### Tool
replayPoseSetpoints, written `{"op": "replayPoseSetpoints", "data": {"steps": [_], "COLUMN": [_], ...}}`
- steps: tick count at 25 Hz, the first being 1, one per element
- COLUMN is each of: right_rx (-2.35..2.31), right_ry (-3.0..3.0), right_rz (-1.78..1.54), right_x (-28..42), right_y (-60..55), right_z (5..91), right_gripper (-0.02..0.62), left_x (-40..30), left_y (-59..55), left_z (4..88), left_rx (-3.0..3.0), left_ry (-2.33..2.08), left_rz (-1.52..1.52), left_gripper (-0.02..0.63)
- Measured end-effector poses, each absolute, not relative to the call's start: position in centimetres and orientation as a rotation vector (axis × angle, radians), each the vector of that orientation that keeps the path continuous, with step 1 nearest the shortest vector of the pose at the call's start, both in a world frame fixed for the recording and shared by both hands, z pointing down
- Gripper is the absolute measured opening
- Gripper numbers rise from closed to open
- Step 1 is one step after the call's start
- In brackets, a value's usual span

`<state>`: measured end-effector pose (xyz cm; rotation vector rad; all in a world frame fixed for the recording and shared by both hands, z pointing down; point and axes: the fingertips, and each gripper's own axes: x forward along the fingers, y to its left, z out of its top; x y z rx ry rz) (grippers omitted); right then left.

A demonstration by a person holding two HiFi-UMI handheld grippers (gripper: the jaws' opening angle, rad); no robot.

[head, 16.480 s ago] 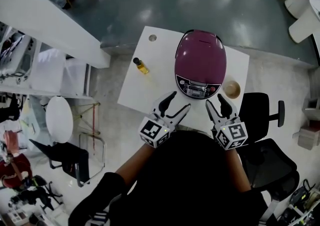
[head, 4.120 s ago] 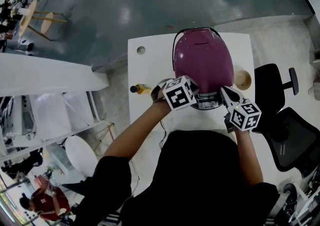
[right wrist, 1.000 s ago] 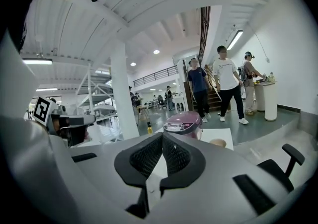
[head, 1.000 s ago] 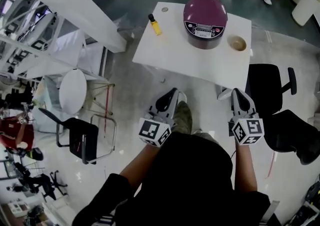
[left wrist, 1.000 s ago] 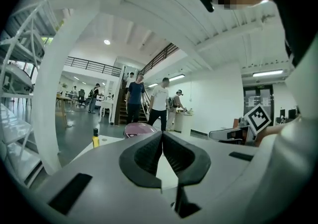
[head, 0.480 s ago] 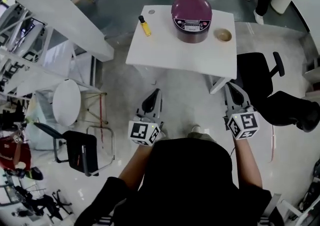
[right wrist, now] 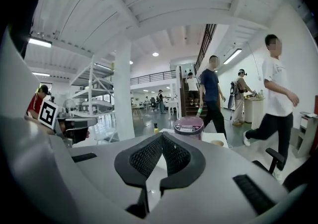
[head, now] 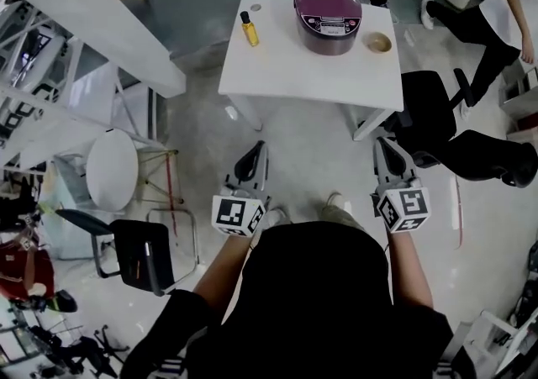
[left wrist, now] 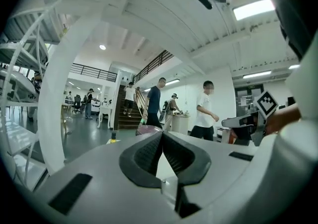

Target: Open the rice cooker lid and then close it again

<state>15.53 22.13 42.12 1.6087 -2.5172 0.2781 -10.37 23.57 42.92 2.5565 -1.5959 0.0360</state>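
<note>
- The rice cooker [head: 328,3] stands upright on the far half of the white table [head: 286,75]. It sits between a small oil bottle [head: 247,28] to its left and a little bowl [head: 379,42] to its right, with its lid down.
- Both claws are well short of the table, held over bare floor in front of the person.
- The left gripper [head: 255,155] has its jaws pressed together with nothing between the ribbed pads. The right gripper [head: 387,150] is the same, closed and empty.
- In each gripper view the cooker shows just above the closed jaw tips, far off.
- Handling, as a judgement: the shell is hard, glossy plastic, so it is stiff but slick for rubber pads. The body looks heavy enough to stay put under a push.
- The lid probably swings on a rear hinge and is freed by a catch at the front, above the control panel [head: 330,26]. That front edge is the place to press.
- To shut it again, push down on the top of the dome near the front until it catches.
- The panel faces the person, so the front points toward the near table edge and the hinge side points away.
- The cooker is nearly round in plan. Its slightly longer axis runs front to back, straight up the head view.
</note>
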Motion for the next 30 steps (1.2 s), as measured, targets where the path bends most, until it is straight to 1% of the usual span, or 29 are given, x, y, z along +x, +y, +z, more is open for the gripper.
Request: {"op": "replayPoseSetpoints", "data": {"steps": [13, 18, 30], "right_rx": [1.714, 1.729, 1.771], "right_ry": [-2.468, -2.454, -2.415], "right_rz": [0.222, 0.227, 0.252], "right_x": [15.6, 14.6, 11.8], "right_y": [25.7, 26.5, 28.9], "right_z": [40.6, 40.9, 42.3], "right_gripper": [-0.001, -0.001, -0.002], "left_x": [-10.7, -11.0, -13.3], "left_y": [25.9, 26.8, 27.8], "left_z": [42.4, 42.2, 43.3], "left_rx": [2.627, 2.671, 2.688], "left_ry": [-1.533, -1.503, -1.421], "left_rz": [0.012, 0.048, 0.031], "left_gripper": [0.003, 0.003, 0.003]}}
